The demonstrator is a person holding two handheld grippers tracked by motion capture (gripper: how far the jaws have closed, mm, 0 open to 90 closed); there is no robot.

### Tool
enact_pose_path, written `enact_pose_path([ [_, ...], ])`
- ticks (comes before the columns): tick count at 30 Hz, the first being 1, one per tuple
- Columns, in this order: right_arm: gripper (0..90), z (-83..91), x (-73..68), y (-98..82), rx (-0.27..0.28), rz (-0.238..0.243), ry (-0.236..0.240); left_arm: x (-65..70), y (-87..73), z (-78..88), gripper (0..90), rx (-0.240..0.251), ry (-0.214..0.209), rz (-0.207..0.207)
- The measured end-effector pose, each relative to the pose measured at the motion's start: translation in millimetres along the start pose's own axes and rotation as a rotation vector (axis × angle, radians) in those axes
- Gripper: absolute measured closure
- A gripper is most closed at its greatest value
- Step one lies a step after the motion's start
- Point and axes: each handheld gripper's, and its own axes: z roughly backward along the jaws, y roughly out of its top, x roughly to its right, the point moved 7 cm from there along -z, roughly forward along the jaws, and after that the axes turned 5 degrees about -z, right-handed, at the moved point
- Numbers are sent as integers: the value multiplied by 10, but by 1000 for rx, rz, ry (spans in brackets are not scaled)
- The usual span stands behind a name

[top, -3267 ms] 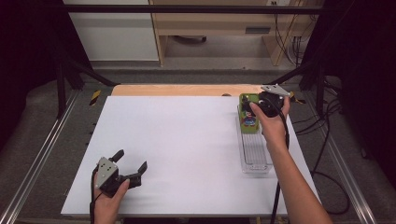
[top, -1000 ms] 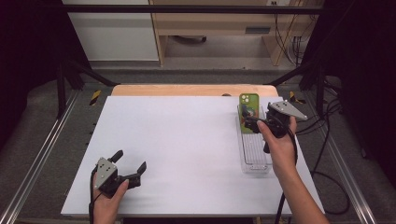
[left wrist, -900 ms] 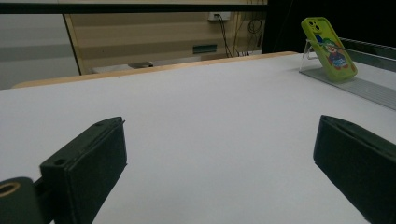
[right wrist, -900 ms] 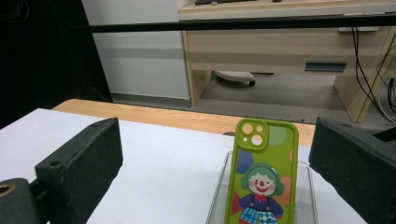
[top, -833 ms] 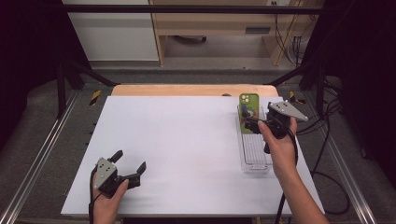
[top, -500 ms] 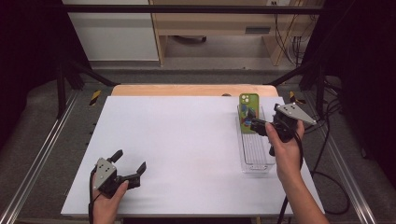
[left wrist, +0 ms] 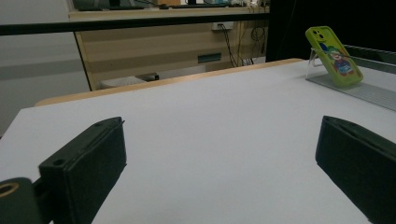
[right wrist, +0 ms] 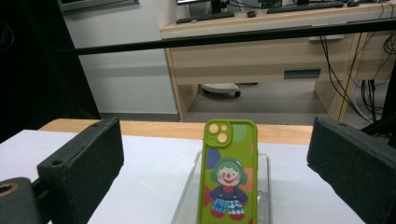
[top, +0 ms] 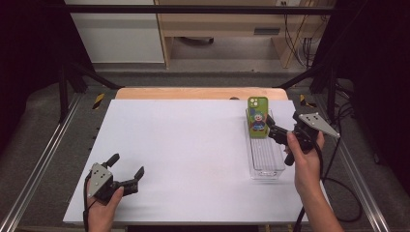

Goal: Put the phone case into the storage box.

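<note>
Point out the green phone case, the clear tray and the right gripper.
green phone case (right wrist: 227, 175), right gripper view, on its clown picture.
clear tray (top: 265, 162), high view, on its bare floor.
right gripper (top: 270, 131), high view, between its fingertips.

The phone (top: 257, 117) wears a lime-green case printed with a cartoon clown: green hair, red nose, blue-and-red clothes. It stands in a clear tray (top: 265, 162) on a white table (top: 188, 150) with a wooden far edge. Both grippers have black jaws.

I count one green phone case (top: 257, 116) with a clown print, standing at two o'clock on my table (top: 183, 159). One clear plastic tray (top: 264, 162) holds it. I have two grippers: one left (top: 126, 175) at seven o'clock, one right (top: 274, 133) at three.
</note>
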Motion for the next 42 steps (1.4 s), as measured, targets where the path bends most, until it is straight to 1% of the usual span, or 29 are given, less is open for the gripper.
enact_pose_path([
  [1, 45, 12, 9, -4, 0, 1, 3, -23, -1, 14, 14, 3, 0, 0],
  [4, 48, 65, 32, -29, 8, 25, 17, -83, 0, 50, 14, 0, 8, -1],
  [8, 48, 122, 66, -61, 10, 47, 28, -167, -1, 108, 14, 4, 25, 11],
  [12, 47, 192, 117, -64, 24, 56, 27, -210, 8, 163, 14, 12, 33, 38],
  [15, 44, 246, 153, -73, 32, 61, 26, -221, 22, 195, 14, 11, 31, 35],
  [19, 38, 302, 210, -99, 34, 67, 20, -239, 1, 225, 14, 1, 32, 40],
  [25, 40, 359, 291, -112, 36, 65, 20, -223, -4, 284, 14, 1, 29, 34],
  [29, 41, 398, 335, -119, 45, 78, 21, -208, -41, 313, 14, -8, 28, 33],
  [33, 41, 437, 369, -142, 48, 89, 23, -190, -68, 317, 14, -9, 22, 38],
  [36, 41, 479, 398, -166, 51, 101, 26, -183, -91, 313, 14, -17, 19, 35],
  [41, 41, 532, 458, -230, 49, 100, 24, -188, -89, 317, 14, -13, 21, 28],
  [42, 41, 543, 471, -245, 47, 99, 24, -195, -94, 318, 14, -13, 24, 32],
])
